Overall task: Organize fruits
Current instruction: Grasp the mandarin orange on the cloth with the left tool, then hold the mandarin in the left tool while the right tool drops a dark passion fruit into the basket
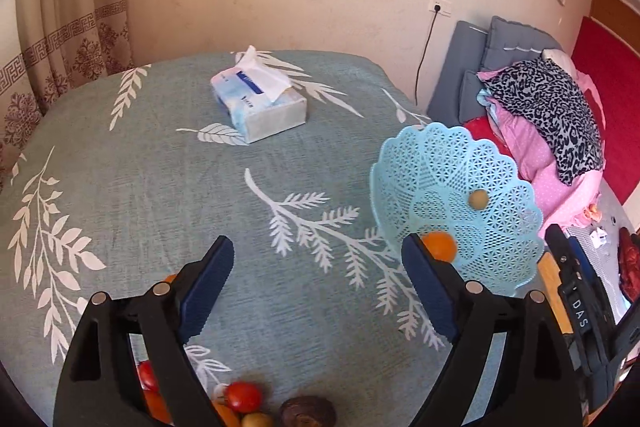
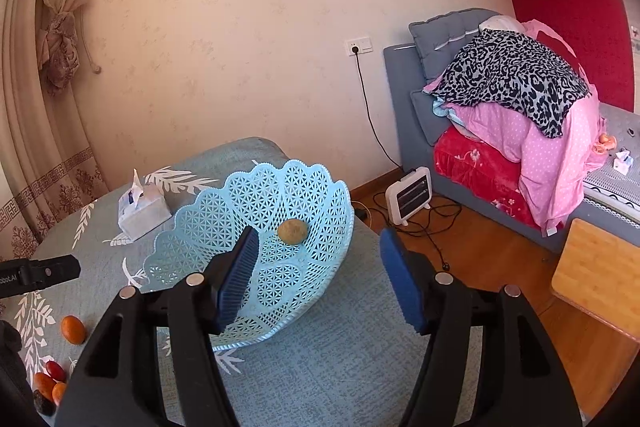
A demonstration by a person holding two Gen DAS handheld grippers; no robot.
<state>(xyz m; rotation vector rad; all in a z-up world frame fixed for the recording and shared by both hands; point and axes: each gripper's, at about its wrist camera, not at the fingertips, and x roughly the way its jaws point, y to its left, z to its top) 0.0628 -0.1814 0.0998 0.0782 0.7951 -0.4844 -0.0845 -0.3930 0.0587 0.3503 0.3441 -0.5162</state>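
A light blue lattice basket (image 1: 480,163) stands on the table's right side, holding an orange fruit (image 1: 440,246) and a small tan fruit (image 1: 478,199). In the right wrist view the basket (image 2: 304,187) shows the tan fruit (image 2: 293,231). My left gripper (image 1: 318,267) is open and empty over the cloth, left of the basket. My right gripper (image 2: 318,255) is open and empty just above the basket's near rim. Loose fruits lie near the front edge: a red tomato (image 1: 243,396), a dark brown fruit (image 1: 307,411), an orange one (image 2: 73,329), small ones (image 2: 50,379).
A tissue pack (image 1: 260,103) lies mid-table on the teal leaf-print cloth (image 1: 160,187). Right of the table are a bed with piled bedding (image 2: 516,107), a small white heater (image 2: 409,195) with cables, and a wooden stool (image 2: 600,271).
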